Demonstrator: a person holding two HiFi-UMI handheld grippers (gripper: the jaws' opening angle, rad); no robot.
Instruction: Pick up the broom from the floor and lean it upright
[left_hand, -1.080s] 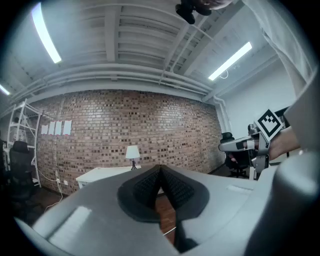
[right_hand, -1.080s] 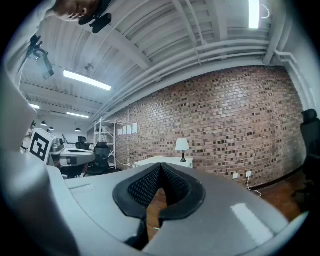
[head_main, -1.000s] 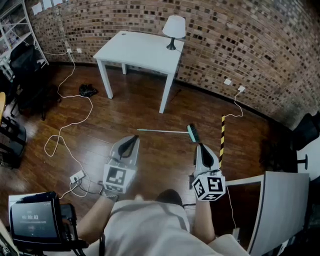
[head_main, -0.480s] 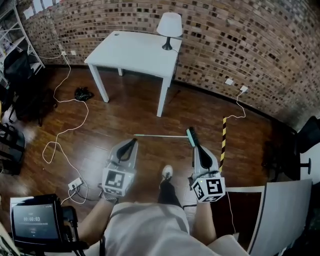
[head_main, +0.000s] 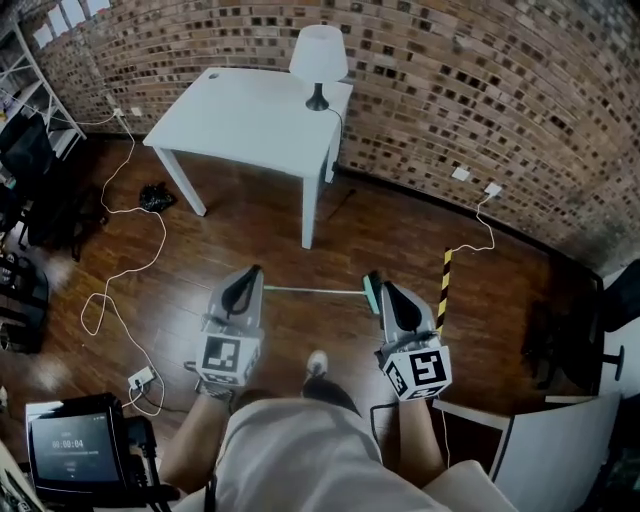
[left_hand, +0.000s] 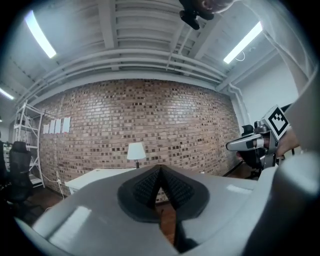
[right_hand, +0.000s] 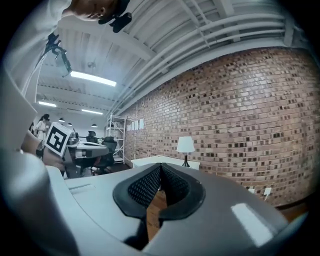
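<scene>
- Head view: the broom is lying flat on the wooden floor, with its handle running across between my two grippers and its greenish head at the right end.
- My left gripper is hovering by the handle's tip, fingers pressing together on nothing.
- My right gripper is hanging just beside the broom head, fingers closed too and gripping nothing.

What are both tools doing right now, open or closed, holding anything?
Left tool: closed, holding nothing.
Right tool: closed, holding nothing.
</scene>
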